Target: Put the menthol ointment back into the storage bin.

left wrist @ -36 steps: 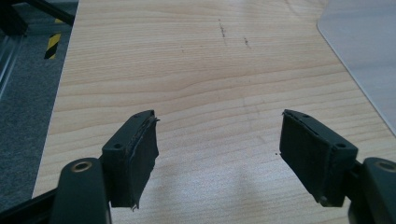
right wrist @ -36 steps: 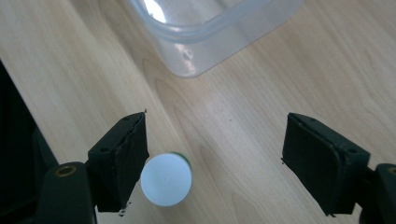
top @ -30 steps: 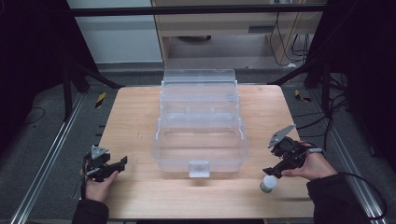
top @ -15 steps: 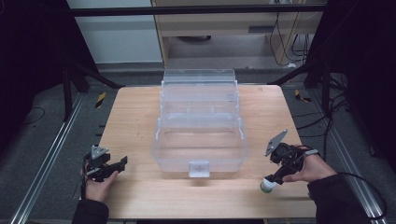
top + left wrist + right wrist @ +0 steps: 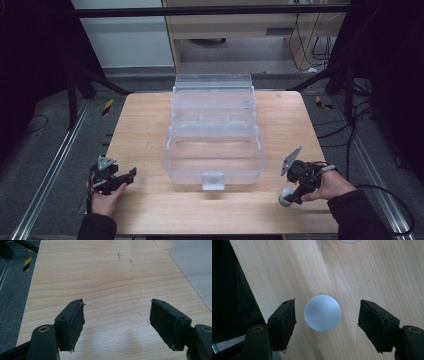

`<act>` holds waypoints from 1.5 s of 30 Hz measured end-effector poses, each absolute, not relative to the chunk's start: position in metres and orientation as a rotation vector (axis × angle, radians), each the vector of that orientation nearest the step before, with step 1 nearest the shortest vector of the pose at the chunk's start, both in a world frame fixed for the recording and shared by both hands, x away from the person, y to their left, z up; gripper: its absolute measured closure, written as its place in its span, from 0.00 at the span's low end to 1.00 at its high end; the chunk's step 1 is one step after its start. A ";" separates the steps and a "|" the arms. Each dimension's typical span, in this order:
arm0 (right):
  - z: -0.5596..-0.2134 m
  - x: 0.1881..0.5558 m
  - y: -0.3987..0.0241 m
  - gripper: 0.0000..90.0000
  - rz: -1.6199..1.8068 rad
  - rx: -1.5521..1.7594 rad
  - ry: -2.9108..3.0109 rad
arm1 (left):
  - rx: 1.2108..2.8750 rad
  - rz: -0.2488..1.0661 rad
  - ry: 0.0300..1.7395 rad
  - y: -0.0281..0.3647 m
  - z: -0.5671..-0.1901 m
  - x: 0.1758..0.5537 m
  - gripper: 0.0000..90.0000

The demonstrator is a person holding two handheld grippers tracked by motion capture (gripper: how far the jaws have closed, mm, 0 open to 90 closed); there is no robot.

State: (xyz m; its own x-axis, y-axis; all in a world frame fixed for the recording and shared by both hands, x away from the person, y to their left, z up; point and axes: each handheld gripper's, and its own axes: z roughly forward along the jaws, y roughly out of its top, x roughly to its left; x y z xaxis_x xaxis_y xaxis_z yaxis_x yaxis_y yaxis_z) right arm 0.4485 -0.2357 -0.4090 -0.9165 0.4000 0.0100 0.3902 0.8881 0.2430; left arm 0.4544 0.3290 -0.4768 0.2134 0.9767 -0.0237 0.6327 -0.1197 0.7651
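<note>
bench (image 5: 145, 125): light wood, sitting on grey floor (image 5: 45, 150) | clear plastic organizer box (image 5: 214, 135) lying open mid-bench | small round white object (image 5: 285, 198) resting near right front edge

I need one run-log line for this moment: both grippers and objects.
left hand-held gripper: open, empty | right hand-held gripper: open, over round object | clear box: mid-table

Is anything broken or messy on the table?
Nothing looks spilled or knocked over. The clear plastic box sits straight on the table. One small oddity: the left hand-held gripper has a frayed pad edge.
</note>
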 end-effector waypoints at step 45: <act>-0.418 0.456 -0.223 0.56 0.259 0.642 3.040 | 1.839 0.674 1.491 0.328 -0.476 0.455 0.31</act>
State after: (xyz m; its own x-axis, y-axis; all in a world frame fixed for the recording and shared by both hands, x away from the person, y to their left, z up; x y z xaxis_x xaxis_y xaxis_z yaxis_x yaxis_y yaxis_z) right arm 0.4559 -0.2234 -0.4179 -0.9151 0.4031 0.0114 0.3992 0.9015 0.1670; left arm 0.4546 0.3284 -0.4760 0.2147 0.9765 -0.0172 0.6317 -0.1254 0.7650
